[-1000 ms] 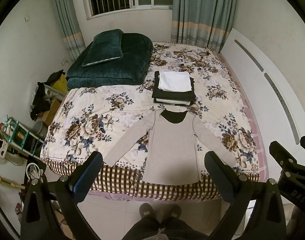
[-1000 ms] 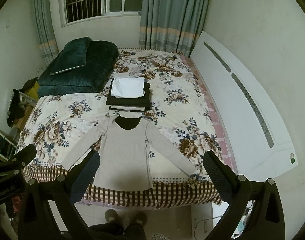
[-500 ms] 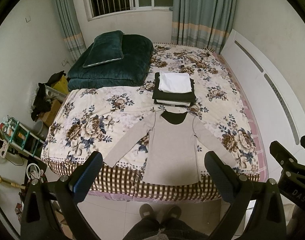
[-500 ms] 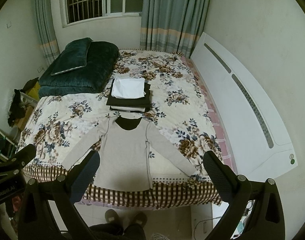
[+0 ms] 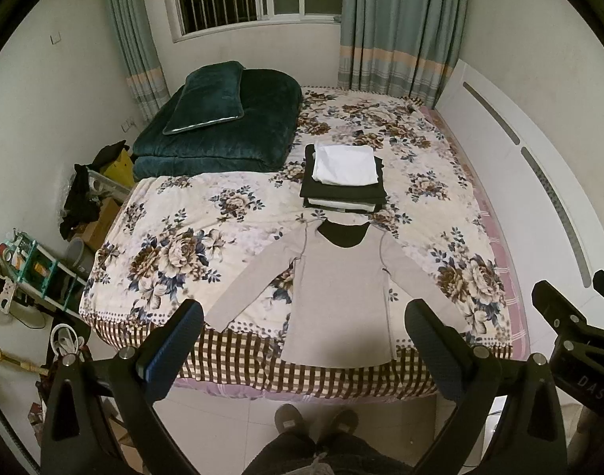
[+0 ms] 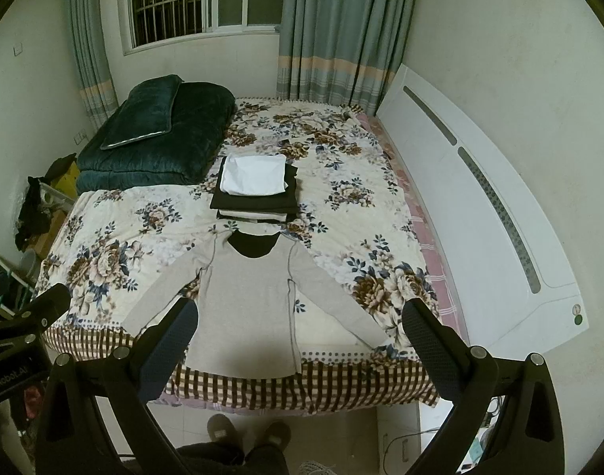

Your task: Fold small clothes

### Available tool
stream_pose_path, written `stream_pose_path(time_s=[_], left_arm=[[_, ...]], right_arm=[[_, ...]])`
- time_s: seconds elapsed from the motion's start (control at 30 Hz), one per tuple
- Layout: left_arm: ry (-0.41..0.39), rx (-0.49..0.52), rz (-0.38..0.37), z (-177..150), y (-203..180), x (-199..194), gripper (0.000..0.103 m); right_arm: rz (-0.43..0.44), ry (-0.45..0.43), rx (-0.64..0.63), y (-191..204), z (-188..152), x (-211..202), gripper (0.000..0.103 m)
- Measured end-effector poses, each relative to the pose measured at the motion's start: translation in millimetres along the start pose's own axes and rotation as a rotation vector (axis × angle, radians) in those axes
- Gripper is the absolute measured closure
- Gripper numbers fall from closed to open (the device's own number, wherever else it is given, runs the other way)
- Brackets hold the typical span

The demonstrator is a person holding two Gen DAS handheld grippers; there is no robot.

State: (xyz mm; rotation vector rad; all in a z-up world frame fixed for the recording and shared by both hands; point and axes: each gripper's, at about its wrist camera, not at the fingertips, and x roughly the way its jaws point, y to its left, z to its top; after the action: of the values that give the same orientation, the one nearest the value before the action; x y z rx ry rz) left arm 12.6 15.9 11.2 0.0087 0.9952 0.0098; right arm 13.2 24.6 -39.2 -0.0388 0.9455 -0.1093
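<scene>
- Bed [image 5: 206, 213] w/ floral cover is seen filling the room.
- Grey long-sleeve top [image 5: 341, 293] is laid flat at near bed edge, sleeves spread.
- Folded stack [image 5: 343, 178] is set just behind its collar.
- Left gripper [image 5: 305, 340] & right gripper [image 6: 300, 336] are held above the floor, jaws wide apart, nothing gripped.

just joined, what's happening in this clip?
A person stands at the foot of the bed with a gripper in each hand, about to fold clothes. The left gripper and right gripper are both held above the floor with jaws open, holding nothing. A grey long-sleeve shirt lies flat, sleeves spread, near the bed's edge, unfolded. Behind its collar sits a stack of folded clothes with a white piece on top.
</scene>
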Motion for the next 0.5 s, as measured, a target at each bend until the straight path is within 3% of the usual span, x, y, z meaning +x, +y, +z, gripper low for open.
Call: stream_pose_path(time_s=[0.2,0.3,0.4,0.5], left_arm=[[0.007,0.001,-0.004,4,-4,3,0.0],[-0.035,0.012,0.029,7,-11,10,0.0],[-0.115,0.02,0.085,13,-11,38,0.0],[-0.131,0.037,0.108,17,-10,81,0.0]], right_arm=[[0.001,0.001,0.003,-1,-4,3,0.0],[0.005,0.018,0.023,6,12,3,0.0],[0.011,0.042,0.074,-2,12,22,0.0],[-0.027,0.092,0.186,-21,18,55,0.0]])
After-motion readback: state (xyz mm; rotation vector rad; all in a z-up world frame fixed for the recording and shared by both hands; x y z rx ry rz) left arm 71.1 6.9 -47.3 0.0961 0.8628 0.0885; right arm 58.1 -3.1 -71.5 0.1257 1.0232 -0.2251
